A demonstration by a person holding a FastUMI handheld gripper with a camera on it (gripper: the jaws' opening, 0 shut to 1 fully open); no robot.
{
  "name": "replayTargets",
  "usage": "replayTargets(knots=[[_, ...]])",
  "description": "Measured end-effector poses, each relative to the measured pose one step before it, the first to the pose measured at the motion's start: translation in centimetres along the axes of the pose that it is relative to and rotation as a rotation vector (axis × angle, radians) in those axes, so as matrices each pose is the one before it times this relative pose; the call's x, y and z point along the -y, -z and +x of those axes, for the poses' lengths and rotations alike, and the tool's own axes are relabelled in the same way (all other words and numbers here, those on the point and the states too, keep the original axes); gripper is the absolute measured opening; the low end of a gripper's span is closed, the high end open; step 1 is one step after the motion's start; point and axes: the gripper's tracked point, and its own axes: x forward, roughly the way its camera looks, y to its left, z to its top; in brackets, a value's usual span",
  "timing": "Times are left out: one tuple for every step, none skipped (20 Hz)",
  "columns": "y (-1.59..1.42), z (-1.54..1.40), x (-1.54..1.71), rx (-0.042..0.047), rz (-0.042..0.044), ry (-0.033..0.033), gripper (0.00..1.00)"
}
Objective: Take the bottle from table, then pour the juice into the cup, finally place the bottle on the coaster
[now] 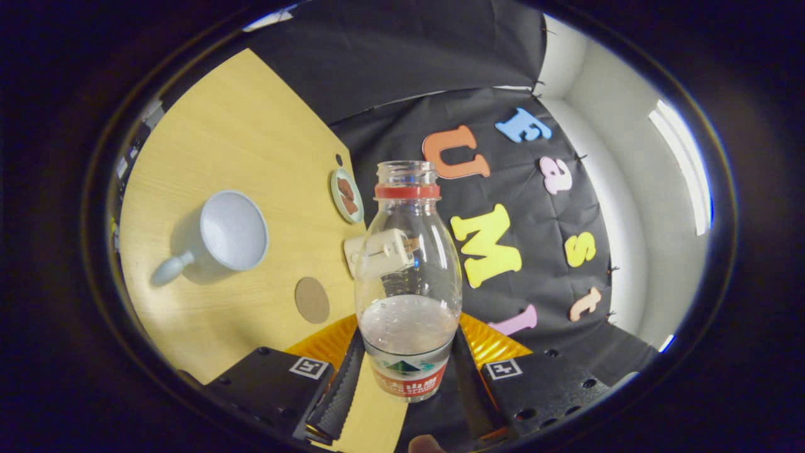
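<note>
A clear plastic bottle (407, 277) with a red neck ring, no cap and a little liquid in its lower part stands between my fingers, and my gripper (405, 371) is shut on it near its labelled base. The view is tilted, so the bottle is lifted off the wooden table (251, 145). A white cup (229, 233) with a handle stands on the table, beyond the fingers and to the left of the bottle, its mouth facing me. A round brown coaster (312, 300) lies on the table between the cup and the bottle.
A small green plate (346, 195) with brown food sits at the table's far edge by the booth wall. A white boxy object (377, 251) shows behind the bottle. A yellow ribbed disc (490, 343) lies under the fingers.
</note>
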Motion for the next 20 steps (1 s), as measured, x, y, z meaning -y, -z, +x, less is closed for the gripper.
replayTargets(knots=[[0.015,-0.257,0.166,-0.00052,0.0496,-0.00395,0.76],[0.304,-0.289,0.039,-0.00305,0.04809,-0.00772,0.76],[0.278,-0.29,-0.07,-0.00316,0.06218,-0.01102,0.76],[0.297,-0.029,0.175,-0.00474,0.05348,-0.00561,0.76],[0.051,-0.232,0.275,0.00418,0.05304,-0.00081,0.76],[-0.031,-0.053,0.419,0.01227,0.0499,0.00405,0.76],[-0.114,-0.092,0.326,0.01291,0.046,0.00823,0.76],[0.029,-0.081,0.238,0.006,0.04394,0.00479,0.76],[-0.081,-0.18,0.108,0.00853,0.043,-0.00303,0.76],[-0.16,0.138,0.21,0.00424,0.04209,-0.00025,0.76],[-0.275,0.085,0.306,0.00965,0.04275,-0.00748,0.76],[-0.32,-0.095,0.168,0.00821,0.04108,-0.00499,0.76],[-0.536,-0.001,0.199,0.01242,0.04092,-0.00943,0.76],[-0.942,0.168,0.103,0.01623,0.04051,-0.01377,0.76],[-0.973,0.087,0.178,0.01819,0.03494,-0.01073,0.76],[-1.107,0.095,0.36,0.02308,0.03222,-0.00922,0.76],[-1.093,0.212,0.52,0.02131,0.02751,-0.00325,0.76],[-0.896,0.197,0.544,0.01826,0.02068,-0.00028,0.76],[-0.781,0.198,0.44,0.01526,0.02098,0.00303,0.75],[-0.329,0.45,0.511,0.01122,0.01864,0.00154,0.76]])
